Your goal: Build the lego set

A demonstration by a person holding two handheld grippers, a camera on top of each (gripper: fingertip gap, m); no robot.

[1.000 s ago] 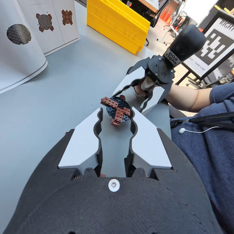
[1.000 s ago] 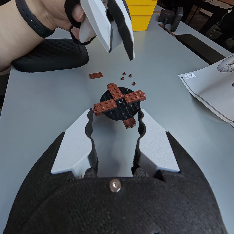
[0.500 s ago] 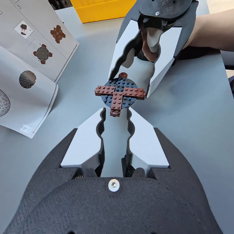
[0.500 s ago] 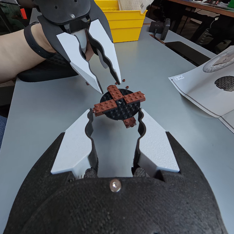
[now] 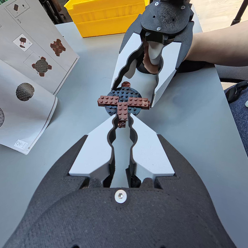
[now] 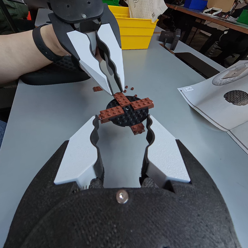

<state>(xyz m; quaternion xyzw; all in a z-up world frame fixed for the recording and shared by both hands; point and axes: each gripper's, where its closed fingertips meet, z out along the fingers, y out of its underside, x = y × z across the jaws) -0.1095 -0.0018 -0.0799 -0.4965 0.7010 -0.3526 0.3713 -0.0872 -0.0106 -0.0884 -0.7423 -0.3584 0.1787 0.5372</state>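
Three reddish-brown studded plates (image 6: 121,106) sit pressed onto a round black studded base plate (image 6: 130,115), forming three arms of a cross; the fourth arm, nearest the right wrist camera, is bare black studs. The assembly lies on the grey table (image 6: 40,120), about mid-table, with small brown pieces poking out from under its rim.

The left gripper (image 5: 121,116) straddles the end of the arm that points towards it, jaws narrowed to a slim gap; whether they actually pinch the plate I cannot tell. The right gripper (image 6: 122,117) stands with jaws spread wide, tips just beside the base on either side, one near the end of a brown arm.

One loose brown two-by-three plate (image 6: 97,88) and a few tiny round brown studs (image 6: 128,88) lie on the far side of the build in the right wrist view. A paper instruction booklet (image 5: 26,75) lies open at the left of the left wrist view, a yellow plastic bin (image 5: 107,17) beyond.

My judgement: the cross is being seated and steadied. Next comes fetching the loose plate and pressing it squarely onto the bare arm while the base is held.
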